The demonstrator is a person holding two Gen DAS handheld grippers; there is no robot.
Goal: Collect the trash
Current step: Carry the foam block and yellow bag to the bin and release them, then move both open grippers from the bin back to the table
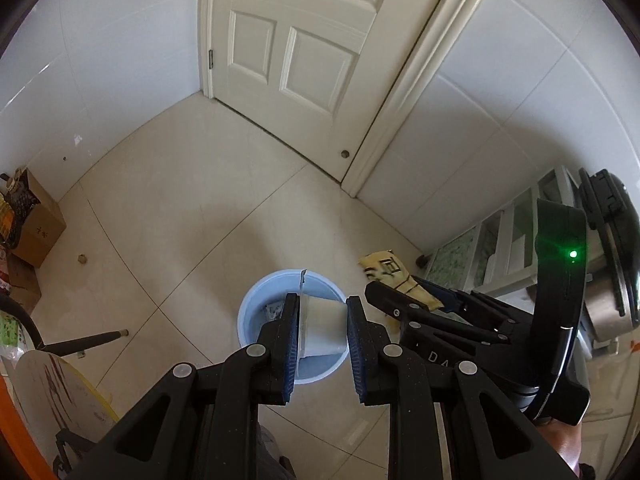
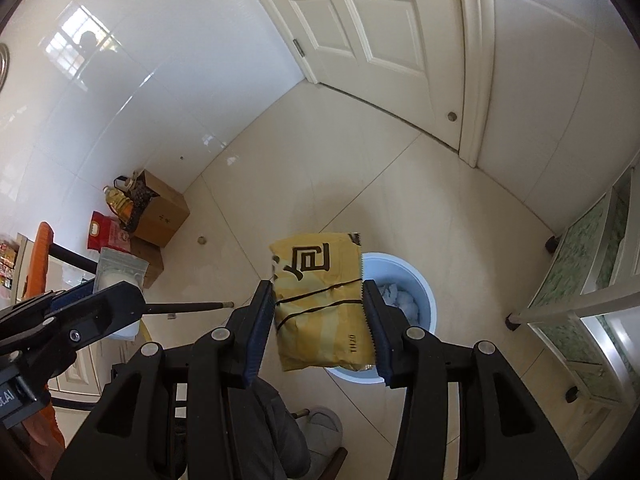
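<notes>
My left gripper is shut on a white pouch, which hangs over a light-blue bin on the tiled floor. In the right wrist view, that gripper and its pouch show at the left edge. My right gripper is shut on a yellow packet with black lettering, held just left of and above the bin. Crumpled white paper lies inside the bin. The left wrist view shows the yellow packet to the right of the bin.
A white door stands shut at the far side. Cardboard boxes, a red bag and an oil bottle sit by the left wall. A glass-fronted cabinet lines the right. A dark rod and a slippered foot are near me.
</notes>
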